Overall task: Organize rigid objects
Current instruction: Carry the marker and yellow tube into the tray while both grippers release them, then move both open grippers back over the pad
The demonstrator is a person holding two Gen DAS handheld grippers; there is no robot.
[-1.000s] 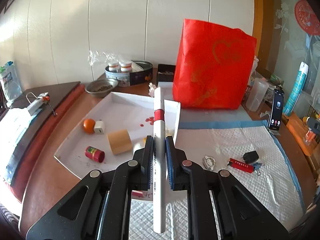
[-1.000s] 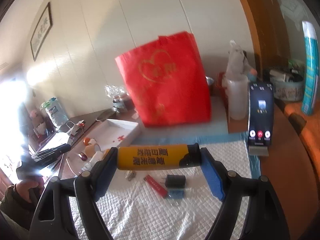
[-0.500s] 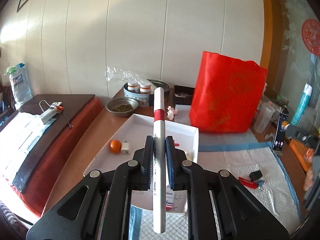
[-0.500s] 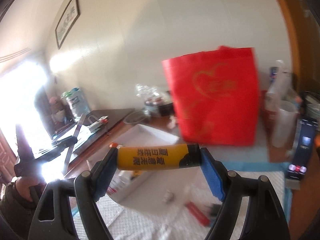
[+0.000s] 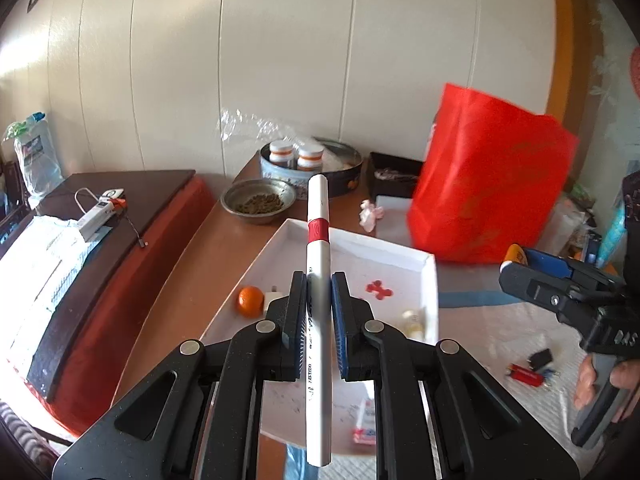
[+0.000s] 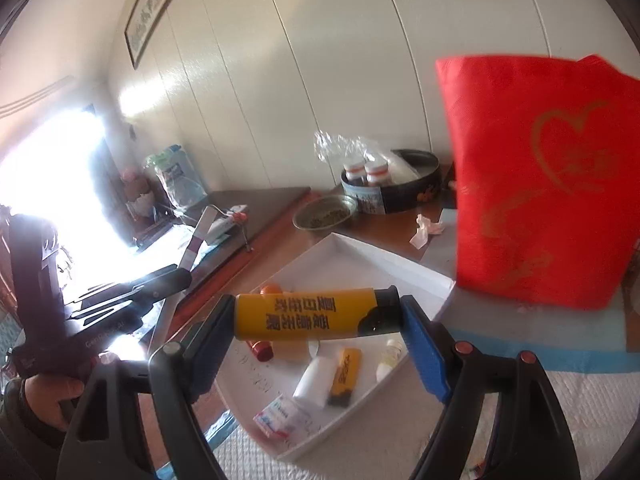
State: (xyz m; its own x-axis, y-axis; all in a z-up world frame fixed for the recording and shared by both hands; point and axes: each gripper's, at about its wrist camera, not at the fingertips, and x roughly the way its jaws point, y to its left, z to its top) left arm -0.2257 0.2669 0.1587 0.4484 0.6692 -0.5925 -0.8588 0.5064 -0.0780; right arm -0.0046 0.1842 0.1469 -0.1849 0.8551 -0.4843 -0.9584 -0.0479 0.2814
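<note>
**With both tools loaded, set each piece down into bare tray floor**

While both hands are full, the step in hand looks like delivery: each item is meant for the white tray (image 5: 430,280) on the worktop (image 5: 192,264).

The left tool (image 5: 319,312) is pinched narrow on a white marker (image 5: 318,248) with a red band. The marker runs along the fingers, its capped end pointing to 12 o'clock over the tray's far rim. The right tool (image 6: 316,320) stands wide, yet it is no empty gape: a yellow lighter (image 6: 308,314) spans the gap crosswise, one end against each pad. In the right wrist view the lighter hangs above the tray's middle.

Already in the tray are an orange (image 5: 250,300) at 9 o'clock, a white cylinder (image 6: 316,380), a second yellow lighter (image 6: 346,372) and a small packet (image 6: 280,412) toward 6 o'clock. Bare floor lies toward 12 and 1 o'clock, near the red marks (image 5: 378,287).

To do this well, I would:
- lower one tool at a time, so the two do not crowd over the tray;
- bring the lighter down level and low before letting go, since it is held only by its ends and could tip or bounce;
- lay the marker flat along the tray's long side, because a round barrel will probably roll;
- steer clear of the red bag (image 5: 492,184) at 2 o'clock.
</note>
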